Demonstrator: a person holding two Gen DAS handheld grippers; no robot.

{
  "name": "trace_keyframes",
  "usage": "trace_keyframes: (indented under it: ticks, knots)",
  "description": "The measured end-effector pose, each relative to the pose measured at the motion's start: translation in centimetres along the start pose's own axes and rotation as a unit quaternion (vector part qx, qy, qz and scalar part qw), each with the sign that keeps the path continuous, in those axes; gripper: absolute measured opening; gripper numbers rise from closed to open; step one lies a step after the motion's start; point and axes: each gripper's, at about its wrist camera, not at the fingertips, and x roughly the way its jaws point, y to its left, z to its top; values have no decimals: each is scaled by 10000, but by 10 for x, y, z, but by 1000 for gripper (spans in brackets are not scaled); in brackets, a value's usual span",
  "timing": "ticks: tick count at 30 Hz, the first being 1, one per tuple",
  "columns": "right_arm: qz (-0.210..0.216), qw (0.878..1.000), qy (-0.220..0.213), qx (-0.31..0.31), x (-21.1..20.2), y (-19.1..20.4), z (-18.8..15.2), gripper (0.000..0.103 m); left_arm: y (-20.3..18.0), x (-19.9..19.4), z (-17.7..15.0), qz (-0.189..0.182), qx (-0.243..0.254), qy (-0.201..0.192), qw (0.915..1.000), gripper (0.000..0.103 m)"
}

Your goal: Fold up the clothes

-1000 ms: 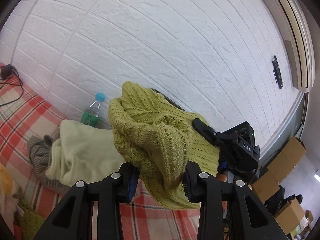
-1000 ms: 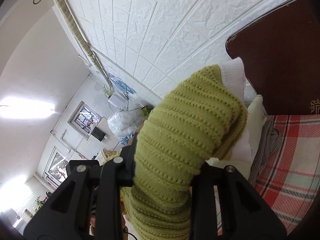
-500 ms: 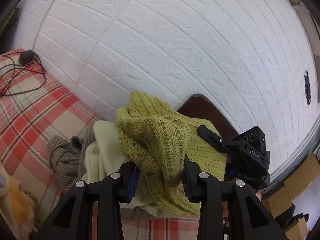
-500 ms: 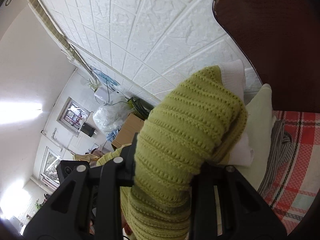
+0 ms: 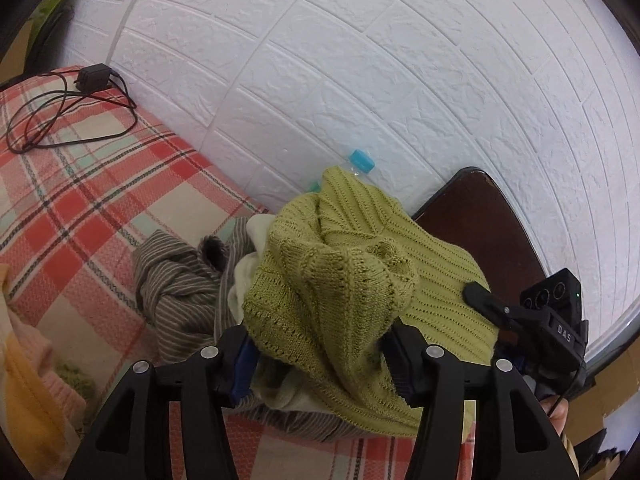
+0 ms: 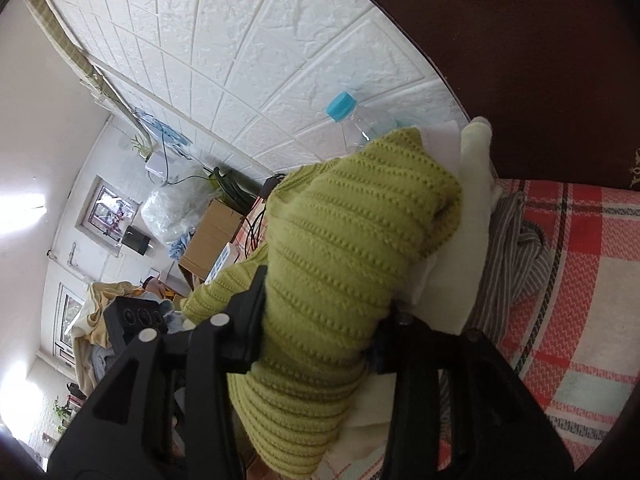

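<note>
A white brick-pattern wall (image 5: 360, 80) fills the far side of both views, and the red plaid bedspread (image 5: 80, 208) runs along its foot, with open cloth to the near left. A dark brown headboard (image 5: 480, 224) rises at the far right, closing that side off. Against it lies a heap of clothes: a grey striped garment (image 5: 176, 284) and a cream garment (image 6: 472, 216), touching each other.

The olive-green knit sweater (image 5: 340, 280) hangs bunched over that heap, gripped at two places. The left gripper (image 5: 320, 352) is clenched on a fold of its knit, and the right gripper (image 6: 320, 332) is likewise clamped on a thick roll of it; the fabric covers the fingertips of both, so the pads are hidden. In the left view the right gripper's black body (image 5: 552, 320) sits just beyond the sweater's right edge.

A clear water bottle with a blue cap (image 6: 340, 106) stands at the wall behind the sweater, its lower half hidden. A black charger and looped cable (image 5: 68, 108) lie on the bedspread at far left, well apart. Yellow and pink cloth (image 5: 24, 392) is cut off at the near left edge. Cardboard boxes (image 6: 208, 236) and blurred clutter stand beyond the bed's left end.
</note>
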Motion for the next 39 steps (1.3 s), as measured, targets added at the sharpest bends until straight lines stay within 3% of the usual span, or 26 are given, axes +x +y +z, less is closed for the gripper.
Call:
trace_keyframes:
  ticks: [2,4,10,12,15,17,20,27,31,32,33,35,39]
  knots:
    - [-58,9998,3,-178,-9,5,-6,47,3,0,2,-17,-67,11,10000,58]
    - [-136,9988,-31,-475,-10,20,-10,29,2,1,6,-18,-73,22,10000,58]
    - [-184,9947,-257,-976,-9,49,3,28,-6,-10,18,136,97,-271,9995,57]
    - [-267,9962,-120,-824,0,40,3,29,0,-8,15,231,47,-221,9995,58]
    - [-609,9967,134,-529,14,20,-4,32,1,-7,7,296,93,-167,9994,66]
    - [-627,9973,101,-378,11,14,-6,38,1,-9,4,351,84,-183,9992,82]
    - [-817,9954,11,-499,0,21,-6,48,-3,-17,2,464,177,-270,9984,82]
    - [-1417,9795,-160,-1423,-28,51,-30,48,-40,-57,-29,734,926,-805,9897,82]
    - [-1463,9675,-155,-2056,-40,72,-60,48,-70,-72,-59,695,1547,-909,9813,83]
    - [-1514,9623,-183,-2253,-42,78,-68,51,-75,-75,-65,698,1636,-933,9796,86]
    - [-1550,9566,-222,-2457,-45,84,-77,61,-81,-78,-72,702,1724,-956,9779,88]
    - [-1513,9517,-244,-2660,-49,93,-92,72,-93,-85,-85,708,1900,-1003,9741,103]
    - [-1702,9457,-399,-2742,-59,101,-118,75,-107,-94,-107,768,2094,-976,9699,103]
